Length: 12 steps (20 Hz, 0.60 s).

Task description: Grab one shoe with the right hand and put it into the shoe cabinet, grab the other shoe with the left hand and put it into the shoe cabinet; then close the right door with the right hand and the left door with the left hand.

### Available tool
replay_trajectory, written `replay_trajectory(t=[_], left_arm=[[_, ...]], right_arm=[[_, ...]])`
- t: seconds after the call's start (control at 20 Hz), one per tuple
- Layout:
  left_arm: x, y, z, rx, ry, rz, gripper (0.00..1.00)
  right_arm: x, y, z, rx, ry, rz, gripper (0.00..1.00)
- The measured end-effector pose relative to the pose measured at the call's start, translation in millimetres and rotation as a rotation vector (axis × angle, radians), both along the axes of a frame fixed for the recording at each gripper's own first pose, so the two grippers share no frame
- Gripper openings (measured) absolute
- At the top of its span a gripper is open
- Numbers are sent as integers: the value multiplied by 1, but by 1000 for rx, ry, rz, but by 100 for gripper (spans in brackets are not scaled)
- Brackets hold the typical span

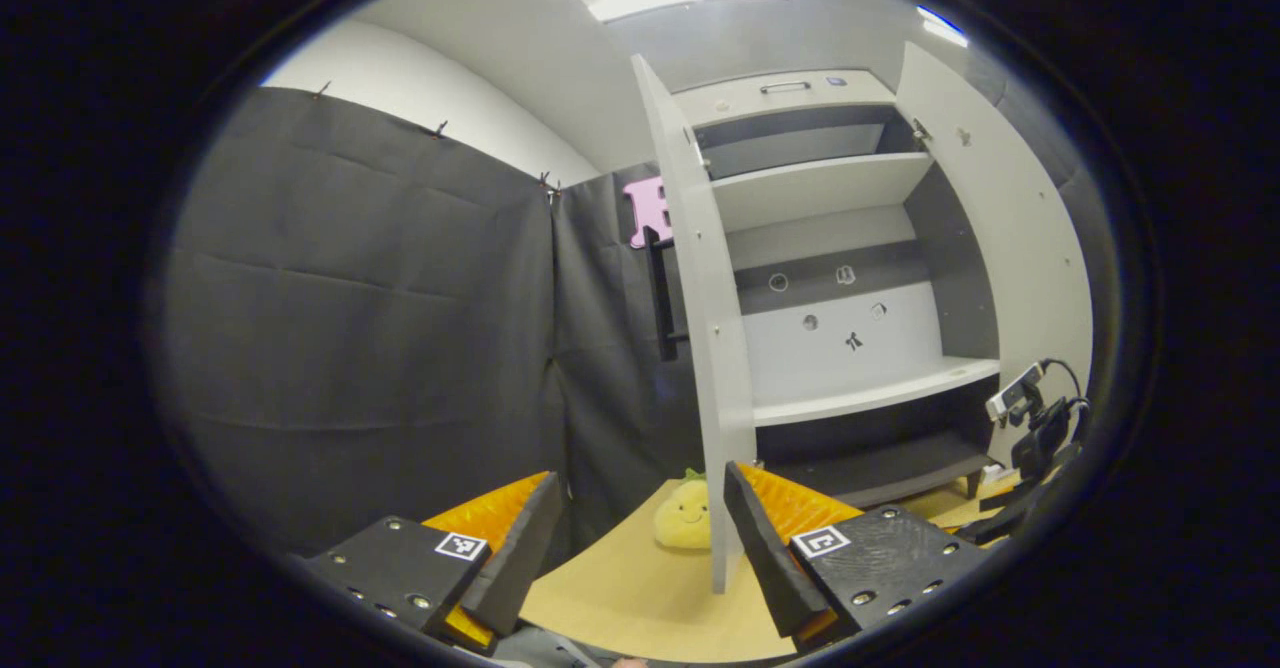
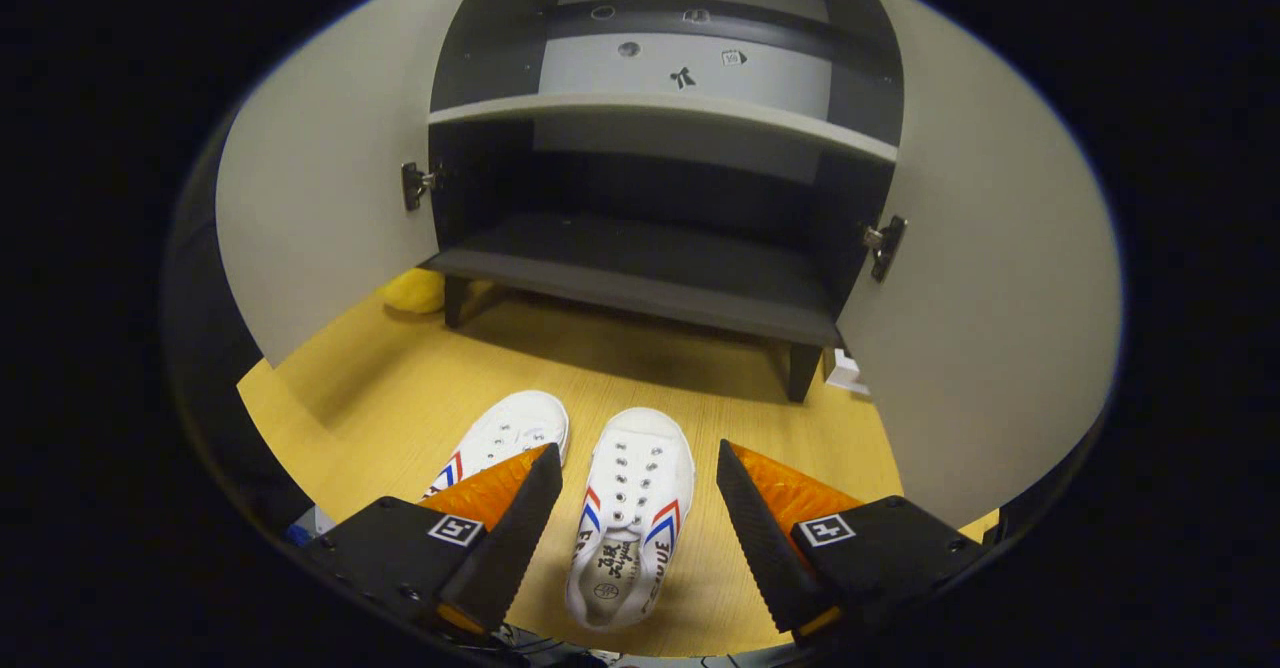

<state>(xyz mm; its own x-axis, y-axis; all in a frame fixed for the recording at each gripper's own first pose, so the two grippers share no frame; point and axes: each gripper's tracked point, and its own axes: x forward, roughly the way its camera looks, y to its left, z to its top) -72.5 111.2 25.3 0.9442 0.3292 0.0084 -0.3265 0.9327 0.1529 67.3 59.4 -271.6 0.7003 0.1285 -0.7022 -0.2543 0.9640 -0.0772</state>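
Note:
Two white shoes with red and blue stripes stand side by side on the wooden floor, toes toward the cabinet. My right gripper [image 2: 635,493] hangs open above the right shoe [image 2: 630,508], which lies between its fingers without touching them. The left shoe [image 2: 505,433] is partly hidden behind one finger. The shoe cabinet [image 2: 650,258] stands ahead with both doors swung wide and a bare dark bottom shelf. My left gripper [image 1: 640,518] is open and holds nothing, facing the cabinet [image 1: 840,278] from its left, close to the left door [image 1: 705,338].
A yellow plush toy [image 1: 683,518] sits on the floor by the left door's foot; it is also in the right gripper view [image 2: 413,291]. A camera on a stand [image 1: 1030,418] is at the right. The right door [image 2: 1000,278] stands wide. Black cloth walls enclose the left.

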Motion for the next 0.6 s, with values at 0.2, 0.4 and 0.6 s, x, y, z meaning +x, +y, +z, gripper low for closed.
replay_trajectory(t=[0.2,0.4,0.6], left_arm=[[-3,7,-6,8,24,21,94],[-5,11,-9,11,43,38,94],[-5,14,-9,14,49,49,94]], right_arm=[[-8,12,-38,-12,128,36,97],[-13,14,-65,-33,212,40,94],[-11,12,-71,-91,221,67,85]])
